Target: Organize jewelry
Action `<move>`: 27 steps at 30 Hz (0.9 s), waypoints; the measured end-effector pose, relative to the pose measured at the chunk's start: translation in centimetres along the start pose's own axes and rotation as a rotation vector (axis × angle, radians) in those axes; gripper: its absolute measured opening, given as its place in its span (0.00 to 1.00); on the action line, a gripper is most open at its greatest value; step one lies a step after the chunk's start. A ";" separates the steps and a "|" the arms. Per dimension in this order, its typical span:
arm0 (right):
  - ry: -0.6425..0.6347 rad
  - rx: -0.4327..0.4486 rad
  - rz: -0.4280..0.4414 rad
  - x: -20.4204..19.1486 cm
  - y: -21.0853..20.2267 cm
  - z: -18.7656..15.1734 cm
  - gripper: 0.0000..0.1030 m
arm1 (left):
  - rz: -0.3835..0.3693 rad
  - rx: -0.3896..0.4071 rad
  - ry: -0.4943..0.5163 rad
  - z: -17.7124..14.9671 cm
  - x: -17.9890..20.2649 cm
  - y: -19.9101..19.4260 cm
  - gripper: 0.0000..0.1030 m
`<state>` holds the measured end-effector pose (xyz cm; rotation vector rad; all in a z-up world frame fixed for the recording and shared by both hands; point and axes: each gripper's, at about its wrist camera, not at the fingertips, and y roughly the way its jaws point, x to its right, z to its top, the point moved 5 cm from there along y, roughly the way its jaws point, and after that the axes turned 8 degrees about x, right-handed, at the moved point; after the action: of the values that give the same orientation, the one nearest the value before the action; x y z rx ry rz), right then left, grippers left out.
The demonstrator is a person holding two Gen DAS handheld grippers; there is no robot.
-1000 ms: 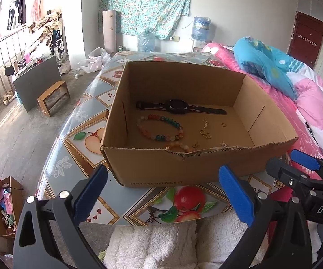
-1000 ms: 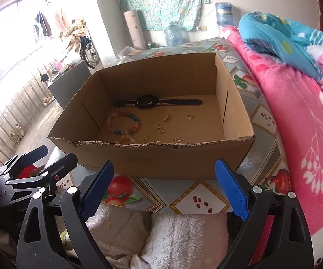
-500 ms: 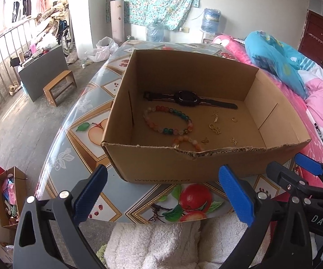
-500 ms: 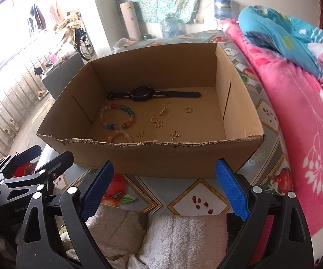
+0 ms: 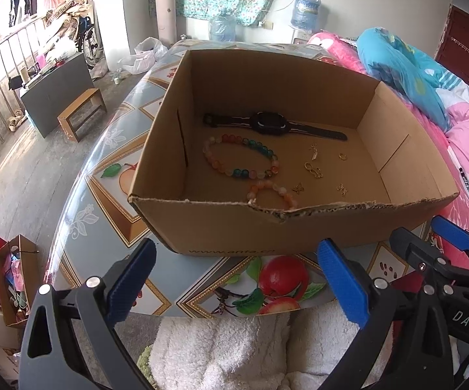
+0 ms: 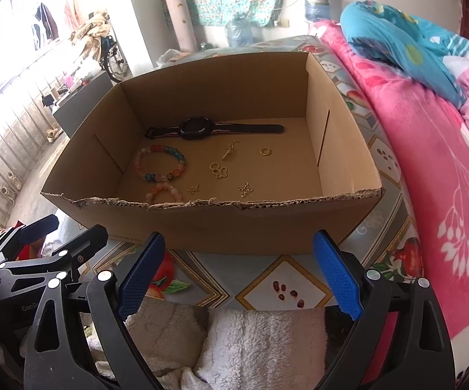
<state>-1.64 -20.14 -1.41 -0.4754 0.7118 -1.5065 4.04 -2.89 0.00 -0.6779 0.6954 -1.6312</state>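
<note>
Fruit-print table (image 5: 111,227), torn-rimmed box (image 5: 299,230), both claws (image 5: 234,279) (image 6: 239,266) agape outside.

Printed in small dark letters low on the near outer wall of the cardboard box (image 5: 234,234) is a web address, roughly "www.anta.cn". White letters "DAS" stand on the black body of the right gripper (image 5: 442,243). Partly cut-off letters "GenR" stand on the black body of the left gripper (image 6: 59,230).

Cardboard box (image 5: 234,234) holds a black watch (image 5: 272,124), two bead bracelets and small gold pieces.
</note>
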 end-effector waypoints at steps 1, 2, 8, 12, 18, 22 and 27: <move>0.001 -0.003 -0.001 0.0 0.1 0.0 0.86 | 0.000 -0.011 0.001 0.0 0.0 0.2 0.94; 0.003 -0.006 -0.001 0.0 0.2 0.0 0.85 | 0.001 -0.019 0.002 0.0 0.1 0.3 0.94; 0.010 -0.018 0.001 0.2 0.7 0.0 0.85 | 0.011 -0.031 0.008 0.1 0.2 0.8 0.94; 0.017 -0.023 0.002 0.3 0.9 0.1 0.85 | 0.018 -0.027 0.013 0.2 0.4 1.0 0.94; 0.024 -0.030 0.004 0.7 1.1 0.0 0.85 | 0.014 -0.034 0.016 0.2 0.7 1.2 0.94; 0.025 -0.033 0.007 1.0 1.3 0.1 0.85 | 0.014 -0.037 0.014 0.3 0.8 1.4 0.94; 0.026 -0.036 0.012 1.1 1.4 0.1 0.85 | 0.014 -0.039 0.007 0.3 0.7 1.5 0.94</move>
<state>-0.67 -21.18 -2.41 -0.4784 0.7623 -1.4926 5.12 -3.83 -0.94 -0.6942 0.7373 -1.6110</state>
